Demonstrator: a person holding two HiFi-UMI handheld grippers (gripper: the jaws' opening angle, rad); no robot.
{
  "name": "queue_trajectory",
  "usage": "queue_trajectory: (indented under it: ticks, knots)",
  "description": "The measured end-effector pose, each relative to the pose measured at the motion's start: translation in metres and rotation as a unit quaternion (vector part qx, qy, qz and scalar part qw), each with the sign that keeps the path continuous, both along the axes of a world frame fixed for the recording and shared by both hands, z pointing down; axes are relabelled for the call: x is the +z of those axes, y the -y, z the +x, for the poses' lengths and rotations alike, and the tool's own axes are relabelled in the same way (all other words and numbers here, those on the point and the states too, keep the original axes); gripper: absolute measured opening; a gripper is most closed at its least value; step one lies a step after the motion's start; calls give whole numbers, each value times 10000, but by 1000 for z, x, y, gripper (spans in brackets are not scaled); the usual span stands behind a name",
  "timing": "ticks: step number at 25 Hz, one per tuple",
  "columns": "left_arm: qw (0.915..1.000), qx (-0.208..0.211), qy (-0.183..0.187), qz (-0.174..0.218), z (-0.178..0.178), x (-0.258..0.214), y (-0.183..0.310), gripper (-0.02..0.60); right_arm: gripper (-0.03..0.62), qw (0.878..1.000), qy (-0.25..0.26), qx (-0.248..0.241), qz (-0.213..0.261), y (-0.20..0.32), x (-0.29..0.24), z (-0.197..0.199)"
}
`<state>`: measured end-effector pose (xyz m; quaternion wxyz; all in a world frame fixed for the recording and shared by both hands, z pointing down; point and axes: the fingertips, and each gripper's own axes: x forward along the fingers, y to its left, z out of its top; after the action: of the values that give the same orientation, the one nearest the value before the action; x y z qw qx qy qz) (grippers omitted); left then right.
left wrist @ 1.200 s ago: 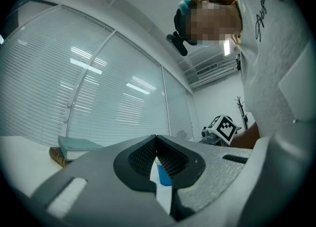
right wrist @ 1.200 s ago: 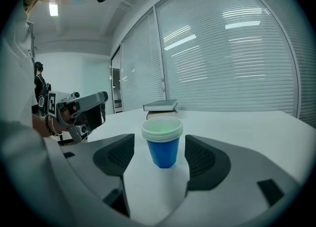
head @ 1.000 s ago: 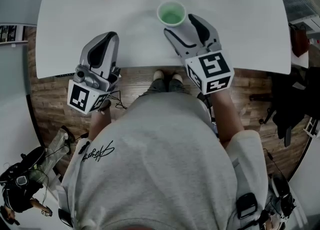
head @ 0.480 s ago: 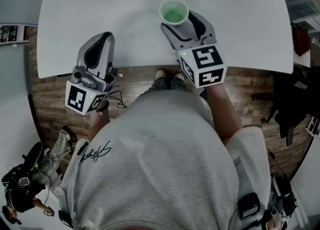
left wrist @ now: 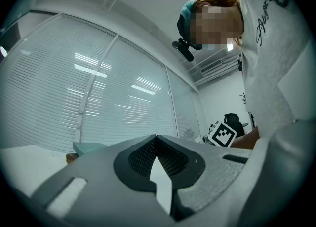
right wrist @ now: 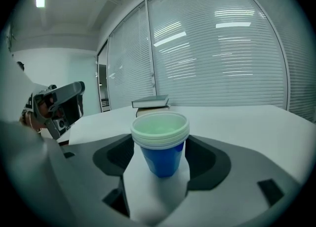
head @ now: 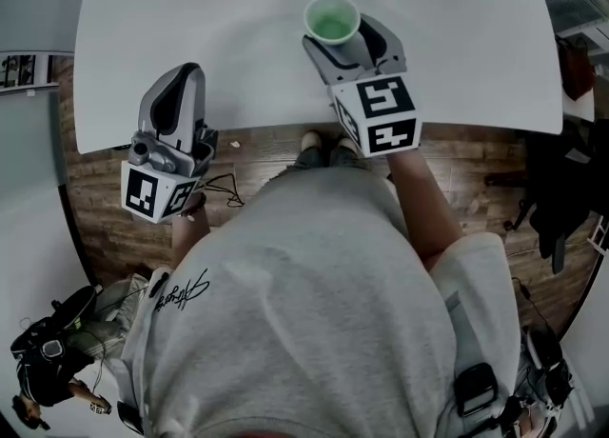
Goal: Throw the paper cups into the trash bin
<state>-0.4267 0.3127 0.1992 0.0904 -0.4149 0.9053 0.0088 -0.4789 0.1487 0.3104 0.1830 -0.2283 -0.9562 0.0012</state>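
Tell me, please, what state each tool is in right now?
Left tool: closed, empty.
Right tool: open, blue paper cup standing between its jaws.

The paper cups (head: 332,21) form a nested stack: blue outer wall, pale green interior, several rims layered at the top. The stack stands upright, mouth up, on the white table (head: 190,46), right of centre, towards the near edge.
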Motion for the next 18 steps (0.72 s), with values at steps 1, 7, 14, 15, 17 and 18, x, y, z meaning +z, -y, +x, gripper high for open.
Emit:
queue_trajectory:
  ticks: [1,7,14,15,17,18]
  knots:
    - [10000,7,-3,13,0,0,-1,5,295,10000,-3,39,9,0,1,-1]
    - [9999,101,-7,89,-4,-2,-1,5,293,9996,-16,290,48,1,5,-9]
    - [9992,372,-15,136,-13,0,0,5,293,9990,1,401,213,-1,6,-15]
    - [9990,424,-17,155,-15,0,0,3,293,9988,38,441,222,-1,4,-16]
    - [9983,546,-7,189,-20,-1,1,5,293,9984,131,519,184,-1,0,-16]
    - [9979,614,1,203,-22,0,2,5,293,9981,197,562,154,-1,-3,-17]
